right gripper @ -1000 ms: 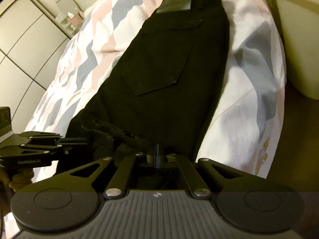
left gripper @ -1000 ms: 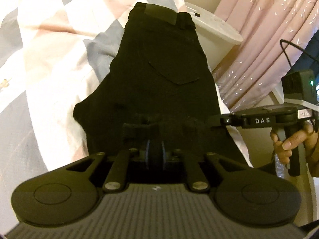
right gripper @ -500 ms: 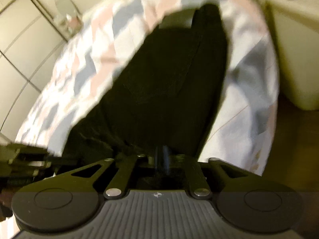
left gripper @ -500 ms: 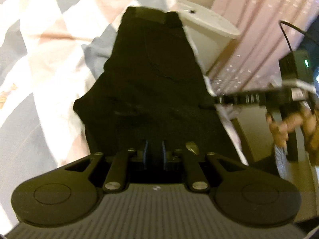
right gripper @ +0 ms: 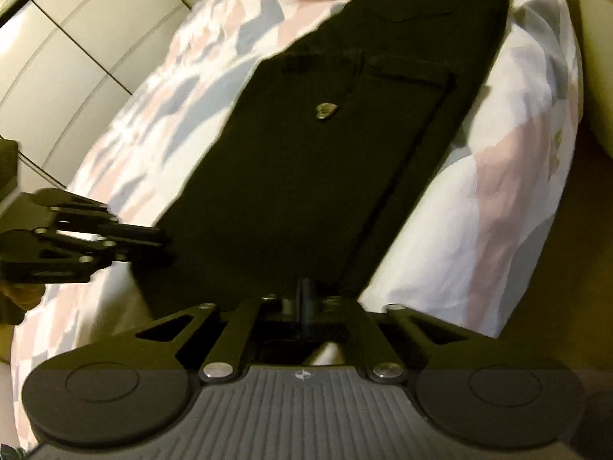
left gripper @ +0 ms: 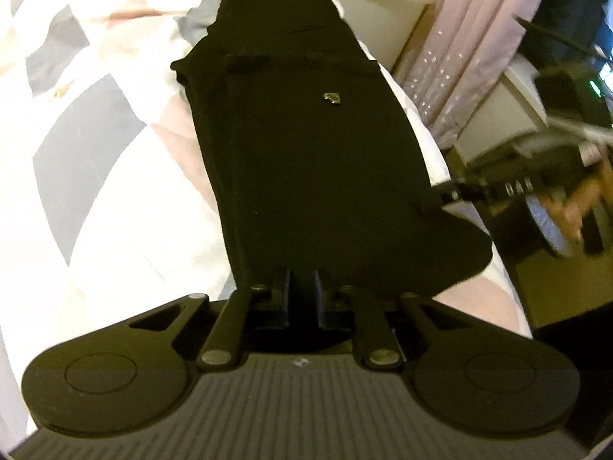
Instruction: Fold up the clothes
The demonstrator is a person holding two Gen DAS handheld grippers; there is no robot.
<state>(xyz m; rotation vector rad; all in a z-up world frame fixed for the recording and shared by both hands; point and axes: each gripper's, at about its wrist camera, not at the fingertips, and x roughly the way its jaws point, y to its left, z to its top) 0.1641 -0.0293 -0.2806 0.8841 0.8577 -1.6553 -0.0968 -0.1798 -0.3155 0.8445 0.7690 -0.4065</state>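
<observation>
At the near edge of the bed, your left gripper (left gripper: 302, 299) has its jaws a little apart and opening around the fold of the black trousers (left gripper: 306, 145), and your right gripper (right gripper: 304, 303) is shut tight at that same fold, though you cannot tell whether cloth is pinched in it. Beyond them the trousers lie lengthwise on the patchwork duvet (left gripper: 95, 145), legs seemingly doubled up over the seat, a small metal badge (right gripper: 325, 110) facing up. I'd judge one fold laid, with another fold and smoothing left.
</observation>
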